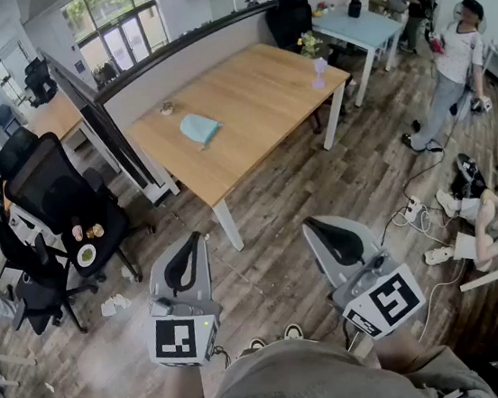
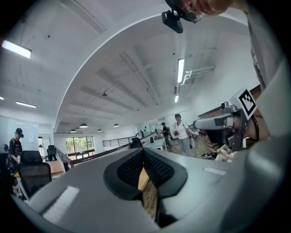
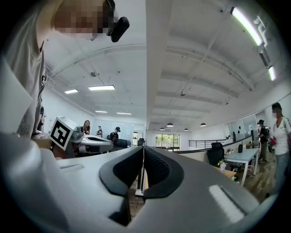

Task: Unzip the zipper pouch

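Head view: the pouch (image 1: 200,129) lies on the worktop (image 1: 253,93), upper centre, well apart from you; unzipping is not yet begun. Left gripper view: your left hand-held gripper (image 2: 143,157) is clenched, empty. Right gripper view: your right hand-held gripper (image 3: 143,157) likewise. Next, you likely need to approach and open both.

Findings on materials and finish:

- The rectangular light-wood tabletop (image 1: 253,93) is matt and smooth, with visible grain.
- The small pale-blue soft pouch (image 1: 200,129) on it looks like matt cloth, slightly creased.
- The grey-brown plank floor (image 1: 276,263) has a wood-grain finish with low sheen.
- The left gripper (image 2: 143,154) and right gripper (image 3: 143,152) have smooth, matt grey plastic shells. Their black pads (image 2: 129,168) are dimpled and look rubbery.
- The black office chair (image 1: 53,196), at left, appears to be matt fabric.
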`<state>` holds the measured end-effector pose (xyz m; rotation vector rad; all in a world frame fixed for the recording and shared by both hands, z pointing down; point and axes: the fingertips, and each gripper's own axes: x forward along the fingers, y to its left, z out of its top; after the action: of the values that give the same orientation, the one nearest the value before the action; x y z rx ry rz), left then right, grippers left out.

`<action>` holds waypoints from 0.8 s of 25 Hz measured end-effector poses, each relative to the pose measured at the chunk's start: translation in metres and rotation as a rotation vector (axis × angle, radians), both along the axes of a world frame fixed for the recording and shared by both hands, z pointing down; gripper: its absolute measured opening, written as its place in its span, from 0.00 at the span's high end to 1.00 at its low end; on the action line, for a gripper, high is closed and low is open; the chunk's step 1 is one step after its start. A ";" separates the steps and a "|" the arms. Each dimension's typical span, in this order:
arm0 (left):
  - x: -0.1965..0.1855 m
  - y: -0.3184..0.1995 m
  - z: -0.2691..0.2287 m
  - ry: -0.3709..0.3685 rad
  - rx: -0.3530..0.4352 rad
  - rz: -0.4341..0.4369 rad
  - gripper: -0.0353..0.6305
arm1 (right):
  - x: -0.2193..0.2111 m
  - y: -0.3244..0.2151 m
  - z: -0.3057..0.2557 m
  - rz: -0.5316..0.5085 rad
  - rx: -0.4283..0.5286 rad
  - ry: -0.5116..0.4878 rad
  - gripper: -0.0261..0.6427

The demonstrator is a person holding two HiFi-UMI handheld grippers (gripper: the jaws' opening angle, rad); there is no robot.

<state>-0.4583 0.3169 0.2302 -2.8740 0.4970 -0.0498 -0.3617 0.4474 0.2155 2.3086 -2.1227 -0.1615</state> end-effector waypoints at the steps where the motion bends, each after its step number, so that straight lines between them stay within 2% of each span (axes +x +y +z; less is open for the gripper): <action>1: 0.002 0.002 0.000 0.000 -0.001 -0.001 0.95 | 0.003 0.002 0.000 0.002 0.000 -0.001 0.94; 12: 0.030 0.020 0.008 0.005 -0.001 -0.011 0.95 | 0.041 0.023 0.012 0.028 0.004 -0.010 0.94; 15: 0.034 0.025 0.009 0.030 -0.014 -0.027 0.95 | 0.052 0.029 0.016 0.052 0.004 -0.003 0.94; 18: 0.035 0.019 0.006 0.067 -0.036 -0.071 0.93 | 0.067 0.035 0.011 0.111 0.058 -0.012 0.94; 19: 0.036 0.015 0.005 0.075 -0.050 -0.082 0.81 | 0.072 0.036 0.008 0.126 0.073 -0.018 0.83; 20: 0.038 0.012 0.005 0.081 -0.065 -0.088 0.63 | 0.076 0.036 0.008 0.135 0.080 -0.025 0.70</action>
<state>-0.4202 0.3287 0.2348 -2.9252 0.6492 0.0374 -0.2855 0.4836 0.2230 2.5016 -1.9977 -0.2224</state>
